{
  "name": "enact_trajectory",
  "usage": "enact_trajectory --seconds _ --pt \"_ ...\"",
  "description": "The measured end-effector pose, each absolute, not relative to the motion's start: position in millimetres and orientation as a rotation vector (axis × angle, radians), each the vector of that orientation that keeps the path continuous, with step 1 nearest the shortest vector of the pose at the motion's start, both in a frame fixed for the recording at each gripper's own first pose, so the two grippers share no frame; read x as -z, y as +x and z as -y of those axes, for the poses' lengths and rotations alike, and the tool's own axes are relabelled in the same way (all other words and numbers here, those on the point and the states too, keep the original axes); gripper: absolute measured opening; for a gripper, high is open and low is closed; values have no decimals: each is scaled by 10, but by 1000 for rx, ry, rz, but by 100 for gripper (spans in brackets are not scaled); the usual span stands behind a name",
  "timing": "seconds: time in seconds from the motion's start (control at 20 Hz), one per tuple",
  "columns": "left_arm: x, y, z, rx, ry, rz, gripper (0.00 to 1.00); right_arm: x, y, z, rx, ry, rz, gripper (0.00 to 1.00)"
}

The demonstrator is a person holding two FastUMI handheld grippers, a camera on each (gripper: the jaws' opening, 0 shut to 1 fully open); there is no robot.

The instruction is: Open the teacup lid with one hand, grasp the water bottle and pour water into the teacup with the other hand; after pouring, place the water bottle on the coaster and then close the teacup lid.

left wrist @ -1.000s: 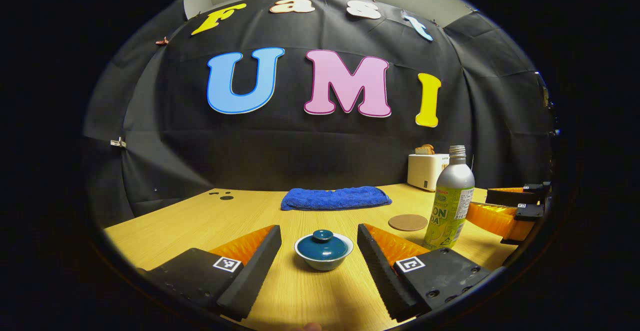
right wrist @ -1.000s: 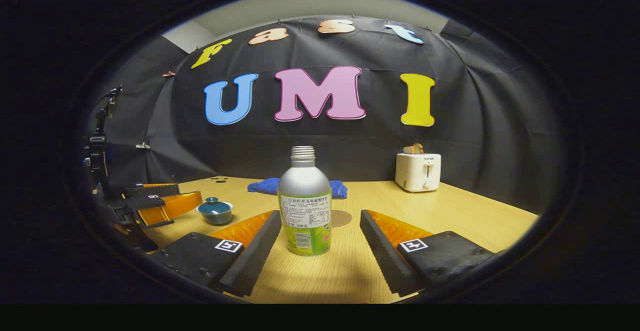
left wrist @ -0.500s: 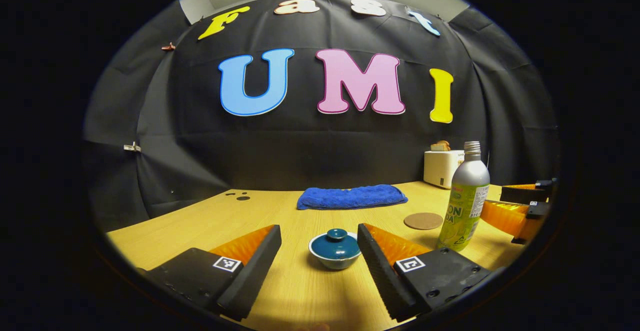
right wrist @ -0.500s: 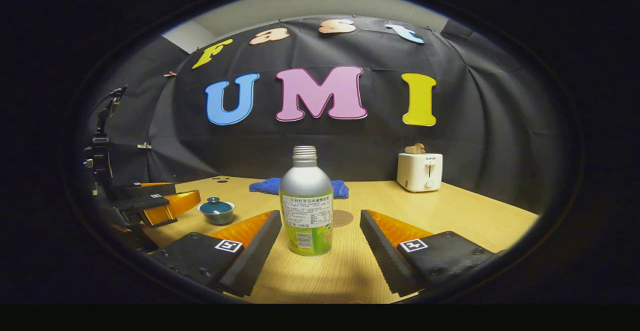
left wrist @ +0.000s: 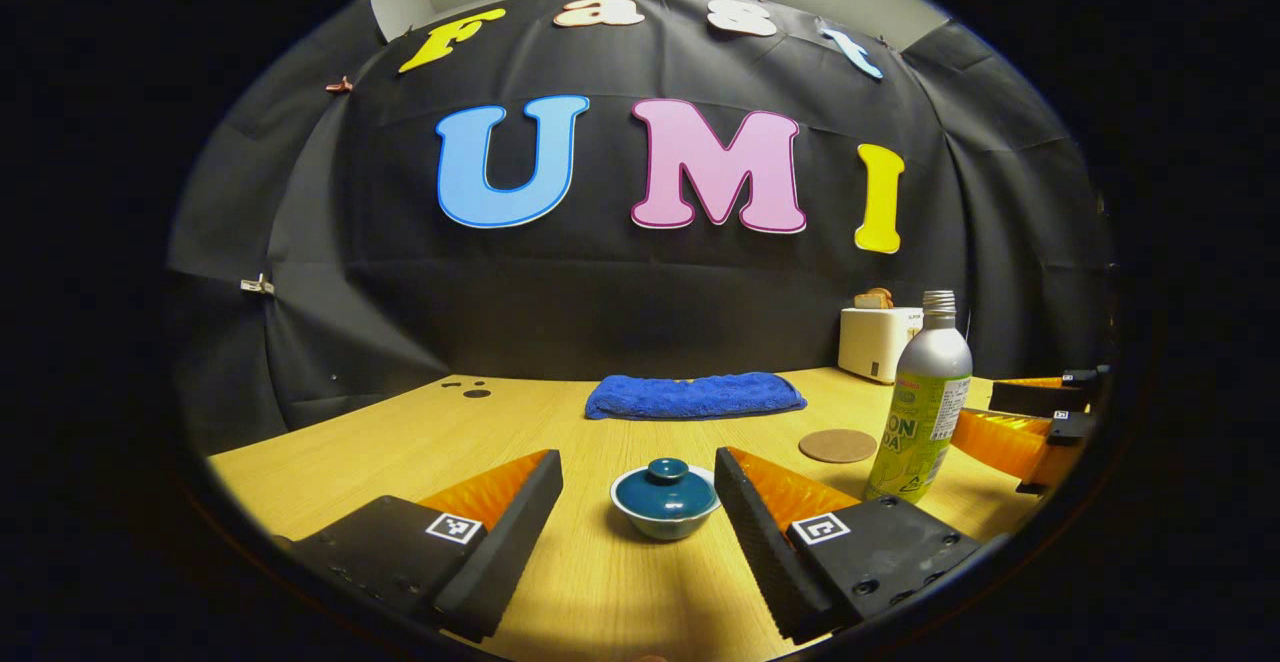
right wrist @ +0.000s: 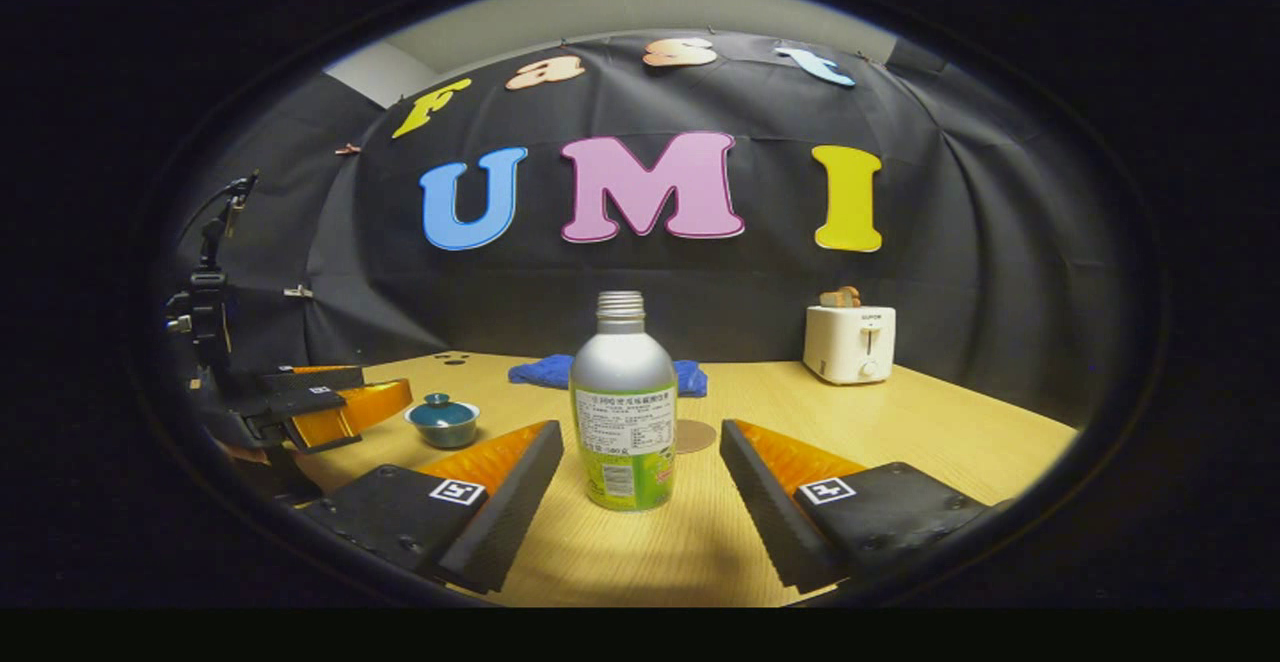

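1. Pale wood table runs back to the black cloth wall, and everything on it stands upright.
2. Through the left gripper view I see my left gripper spread wide, its fingers low over the table and holding nothing.
3. Just ahead of it, between the two fingers but touching neither, sits the teacup, with its lid on.
4. Over in the right gripper view, my right gripper is likewise wide apart and empty.
5. Framed between its fingers, the water bottle stands with no cap on its threaded neck; neither finger touches it.
6. From the left gripper view the bottle is to the right of the cup, and the right gripper shows just beyond it at the right edge.
7. A round coaster lies bare on the table, just left of the bottle and farther back than the cup.
8. Far back, a folded blue towel lies near the wall.
9. A white toaster with bread in its slot stands at the far right.
10. In the right gripper view the cup sits at the left, with the left gripper close beside it.
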State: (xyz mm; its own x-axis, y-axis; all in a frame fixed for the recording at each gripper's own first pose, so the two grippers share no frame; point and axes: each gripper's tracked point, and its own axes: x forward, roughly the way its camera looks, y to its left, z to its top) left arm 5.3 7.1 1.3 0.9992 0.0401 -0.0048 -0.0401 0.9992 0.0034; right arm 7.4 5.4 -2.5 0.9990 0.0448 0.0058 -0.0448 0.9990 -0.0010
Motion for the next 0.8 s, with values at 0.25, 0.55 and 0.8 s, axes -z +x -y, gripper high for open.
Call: enact_trajectory --seconds 0.25,0.55,0.8 --pt "54 208 -38 13 12 -46 96 31 87 -65 -47 -1 6 98" --pt "176 488 42 90 39 -128 95 22 88 -70 -50 -3 8 98" --pt "194 688 70 103 82 -150 83 30 88 -66 -50 -2 6 96"
